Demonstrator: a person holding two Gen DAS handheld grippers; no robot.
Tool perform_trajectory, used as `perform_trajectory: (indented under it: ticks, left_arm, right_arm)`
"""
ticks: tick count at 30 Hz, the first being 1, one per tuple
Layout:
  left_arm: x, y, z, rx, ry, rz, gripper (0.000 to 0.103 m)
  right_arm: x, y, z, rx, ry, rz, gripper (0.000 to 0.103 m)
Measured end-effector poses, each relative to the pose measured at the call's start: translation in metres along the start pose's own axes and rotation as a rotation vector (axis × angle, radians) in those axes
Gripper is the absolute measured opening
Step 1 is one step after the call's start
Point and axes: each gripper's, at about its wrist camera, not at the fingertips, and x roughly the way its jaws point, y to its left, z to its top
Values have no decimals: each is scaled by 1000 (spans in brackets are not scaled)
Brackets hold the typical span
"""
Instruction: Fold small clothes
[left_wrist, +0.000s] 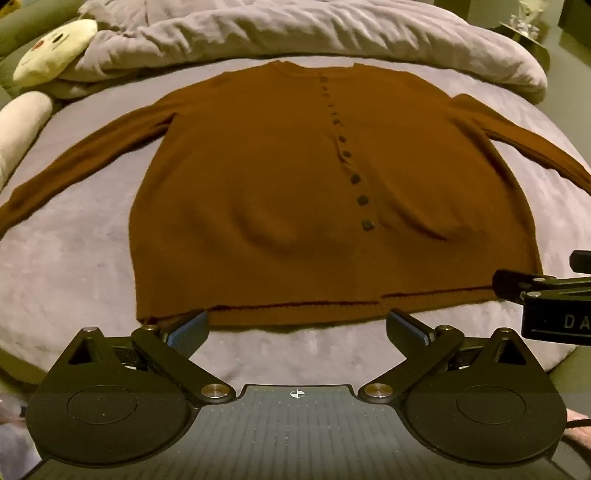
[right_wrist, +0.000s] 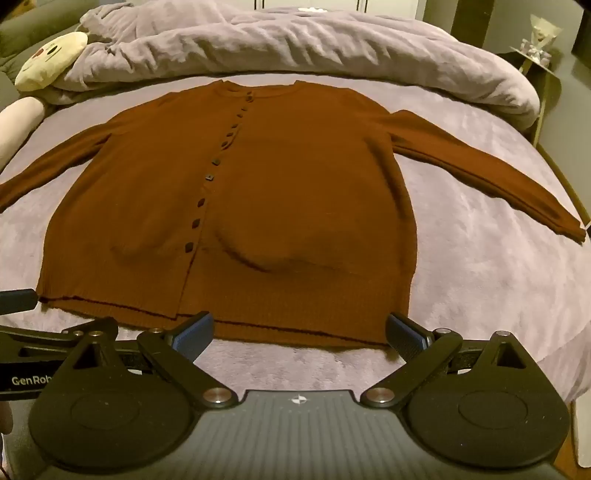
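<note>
A brown buttoned cardigan (left_wrist: 280, 192) lies flat on a lilac bed cover (left_wrist: 66, 266), front up, both sleeves spread out to the sides, hem nearest me. It also shows in the right wrist view (right_wrist: 303, 192). My left gripper (left_wrist: 297, 325) is open and empty, its fingertips just at the hem's left part. My right gripper (right_wrist: 299, 330) is open and empty, at the hem's right part. The right gripper's body (left_wrist: 546, 299) shows at the right edge of the left wrist view. The left gripper's body (right_wrist: 44, 343) shows at the left edge of the right wrist view.
A rumpled lilac duvet (left_wrist: 295, 33) lies along the far side of the bed. A cream plush toy (left_wrist: 55, 48) with a face sits at the far left, a pale cushion (left_wrist: 22, 125) below it. A small side table (right_wrist: 535, 59) stands at the far right.
</note>
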Motion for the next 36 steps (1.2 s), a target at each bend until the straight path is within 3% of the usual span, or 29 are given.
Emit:
perform_trajectory:
  ticks: [12,22,36]
  left_arm:
    - [0,-9,-6,33,-2,0,103]
    - [-4,-8,-10,5,4,-49,103]
    - [-4,-5,-9,-6,2,-47,103]
  right_arm:
    - [1,-1,-2,2,-5,4,99]
    - [-1,-4,-3,14,-4,1,99]
    - [-3,-7,-5,32,-10,9,99]
